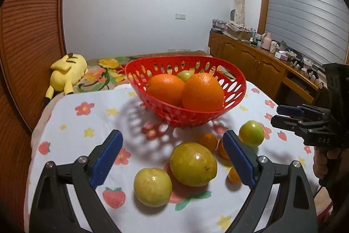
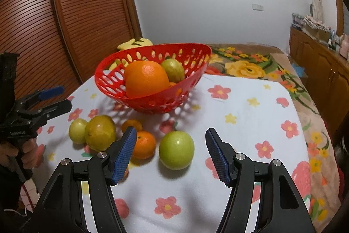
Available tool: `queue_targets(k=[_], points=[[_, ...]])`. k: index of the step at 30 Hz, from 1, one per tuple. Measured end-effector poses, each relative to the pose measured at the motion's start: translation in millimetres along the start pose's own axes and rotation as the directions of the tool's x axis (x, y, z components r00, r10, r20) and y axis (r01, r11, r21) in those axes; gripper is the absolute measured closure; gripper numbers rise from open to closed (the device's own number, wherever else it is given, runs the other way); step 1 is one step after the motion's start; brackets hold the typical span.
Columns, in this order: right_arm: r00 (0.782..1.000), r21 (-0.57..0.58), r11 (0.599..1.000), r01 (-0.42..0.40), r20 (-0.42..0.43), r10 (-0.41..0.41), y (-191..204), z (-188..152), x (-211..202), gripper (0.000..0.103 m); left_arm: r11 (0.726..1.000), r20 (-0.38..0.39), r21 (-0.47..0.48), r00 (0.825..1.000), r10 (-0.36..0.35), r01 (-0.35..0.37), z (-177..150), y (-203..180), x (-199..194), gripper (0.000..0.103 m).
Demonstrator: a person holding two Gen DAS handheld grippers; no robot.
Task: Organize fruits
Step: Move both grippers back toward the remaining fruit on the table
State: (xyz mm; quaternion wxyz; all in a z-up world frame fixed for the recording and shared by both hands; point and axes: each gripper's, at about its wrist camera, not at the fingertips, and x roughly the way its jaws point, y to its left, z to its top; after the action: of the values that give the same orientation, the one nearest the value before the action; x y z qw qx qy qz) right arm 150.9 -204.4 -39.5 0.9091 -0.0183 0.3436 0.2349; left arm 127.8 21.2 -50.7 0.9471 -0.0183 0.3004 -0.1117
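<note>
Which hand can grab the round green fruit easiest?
The right. The right gripper is open with the green fruit sitting just ahead between its fingers. The left gripper is open over the yellow fruit instead.

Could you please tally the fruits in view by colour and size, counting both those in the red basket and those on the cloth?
Large oranges: 2
Small oranges: 3
Green or yellow-green fruits: 4
Total: 9
</note>
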Motion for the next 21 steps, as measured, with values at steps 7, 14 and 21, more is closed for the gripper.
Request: queue_targets(k=[7,14,21], points=[[1.0,0.0,1.0,0.005,-0.027,-0.005,-0.1,-2.8,13.2,0.036,1.0,0.025,-0.006,0.999,0.026,-0.026,-7.8,7.3,-1.8,0.009],[0.998,-0.011,1.0,0.003,-0.058,-0.003,2.6,-8.0,28.2,0.036,0.999,0.014,0.002,0.999,0.046,-0.046,-16.8,16.8,0.8,0.009],[0.996,-0.004,1.0,0.013,-0.09,-0.014,0.1,-14.0,42.2,0.036,1.0,-0.058,-0.01,0.998,-0.004,0.003,-27.1,27.9,6.0,0.009]])
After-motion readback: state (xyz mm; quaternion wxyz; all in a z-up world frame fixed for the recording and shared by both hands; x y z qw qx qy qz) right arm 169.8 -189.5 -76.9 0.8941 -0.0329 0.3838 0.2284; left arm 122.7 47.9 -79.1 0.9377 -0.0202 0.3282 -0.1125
